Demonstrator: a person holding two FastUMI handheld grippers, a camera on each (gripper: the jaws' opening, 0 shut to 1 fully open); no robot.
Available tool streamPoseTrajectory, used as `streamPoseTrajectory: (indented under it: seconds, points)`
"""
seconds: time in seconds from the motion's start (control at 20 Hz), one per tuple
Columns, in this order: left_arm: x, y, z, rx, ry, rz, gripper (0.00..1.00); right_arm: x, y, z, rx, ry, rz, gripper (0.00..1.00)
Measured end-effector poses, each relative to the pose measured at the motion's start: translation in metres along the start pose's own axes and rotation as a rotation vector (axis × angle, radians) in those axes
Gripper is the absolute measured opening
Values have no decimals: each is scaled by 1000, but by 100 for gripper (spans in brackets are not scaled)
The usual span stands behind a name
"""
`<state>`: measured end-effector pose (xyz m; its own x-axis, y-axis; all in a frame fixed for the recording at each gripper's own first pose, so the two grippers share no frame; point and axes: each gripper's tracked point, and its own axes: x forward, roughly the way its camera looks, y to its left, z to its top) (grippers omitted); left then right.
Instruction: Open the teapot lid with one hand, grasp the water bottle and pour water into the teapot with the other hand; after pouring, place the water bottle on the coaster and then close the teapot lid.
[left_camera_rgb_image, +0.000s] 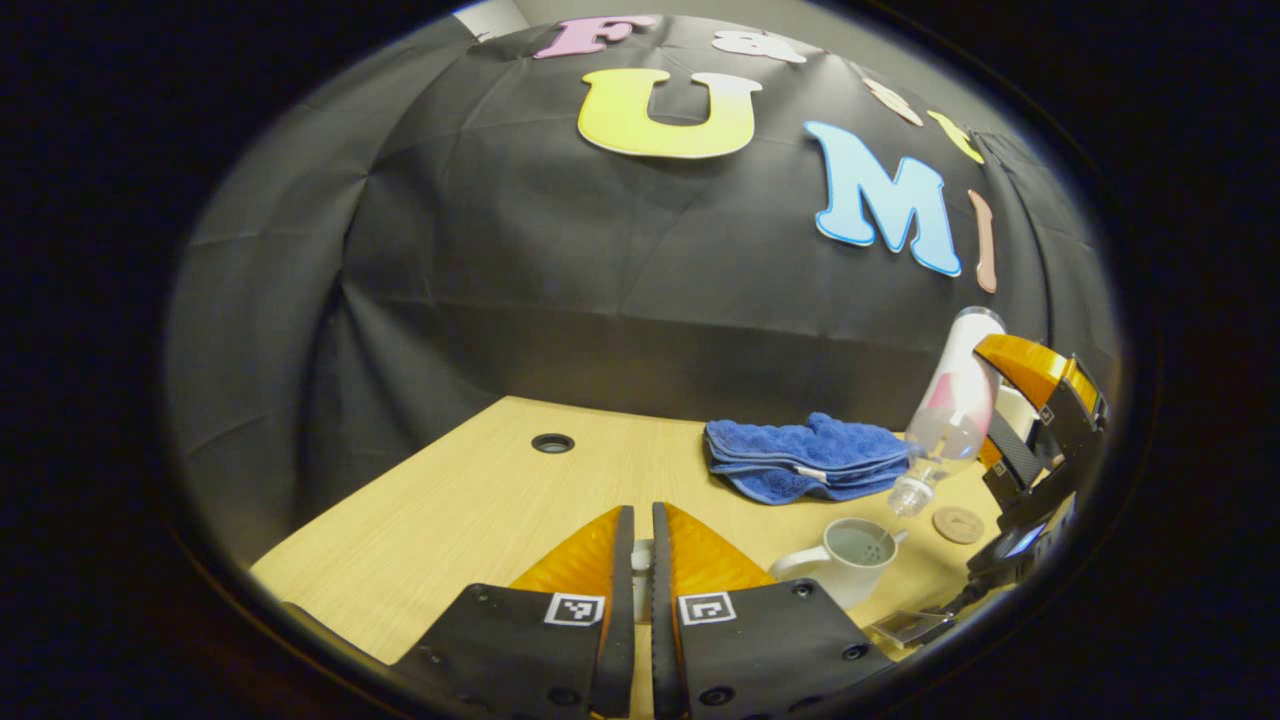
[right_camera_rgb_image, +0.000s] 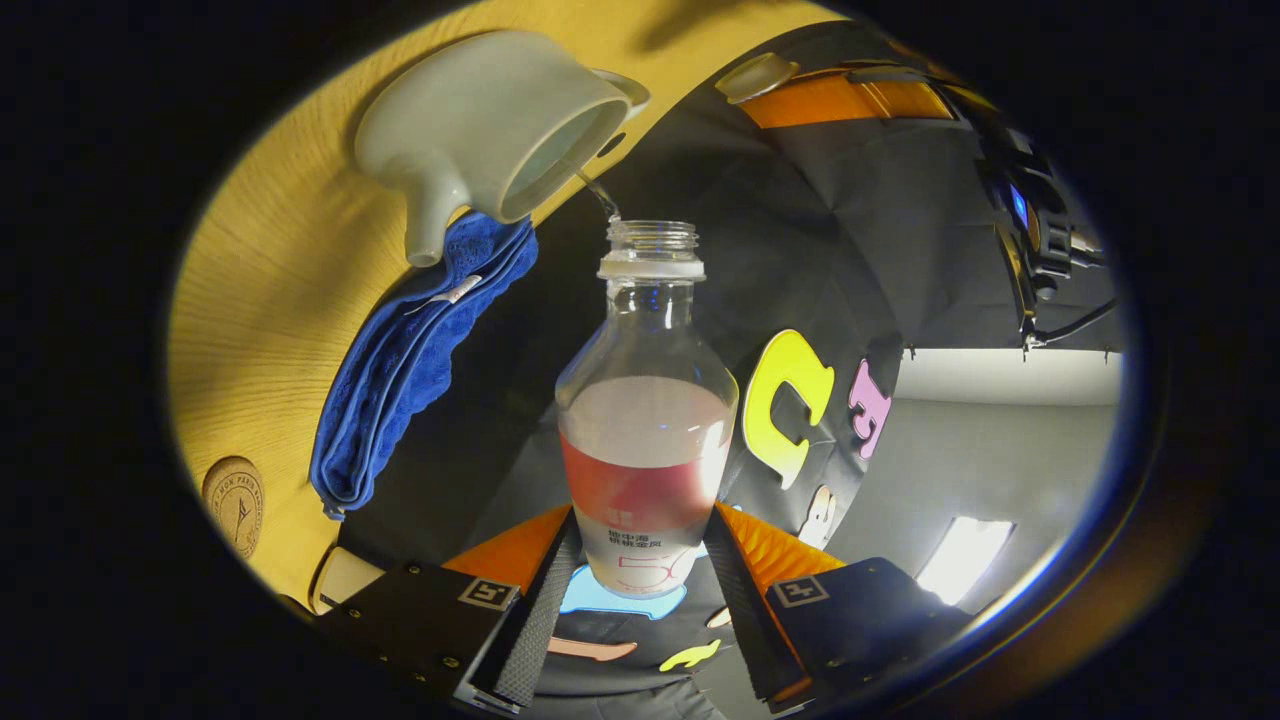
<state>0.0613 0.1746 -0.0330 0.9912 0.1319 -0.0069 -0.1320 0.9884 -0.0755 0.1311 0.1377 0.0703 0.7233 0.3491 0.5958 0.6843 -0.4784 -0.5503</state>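
Water bottle is clamped in the right gripper and tipped mouth-down over the open teapot — lid is pinched aside in the nearly closed left gripper.

Dim booth lighting, heavy fisheye warping toward edges.

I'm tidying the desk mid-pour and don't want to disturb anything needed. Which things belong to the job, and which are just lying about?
In the job:
- water bottle, in the right tongs
- teapot
- teapot lid
- coaster

Lying about:
- blue towel
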Motion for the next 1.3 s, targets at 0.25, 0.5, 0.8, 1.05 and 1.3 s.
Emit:
streamPoseTrajectory:
  seconds: [0.25,0.5,0.8,1.05,1.3]
  points:
    - [0,1,1,0,-4,3,14,1,-6,4,-18,-17,-28,77]
    - [-2,2,2,-1,-6,3,13,0,13,-2,84,21,39,77]
    - [-1,3,3,-5,-9,5,13,-16,60,1,482,110,247,77]
    - [0,-1,-1,-9,1,-4,14,-34,84,15,1071,195,492,77]
    - [1,-3,-3,-10,6,-6,14,-39,85,6,1422,253,593,77]
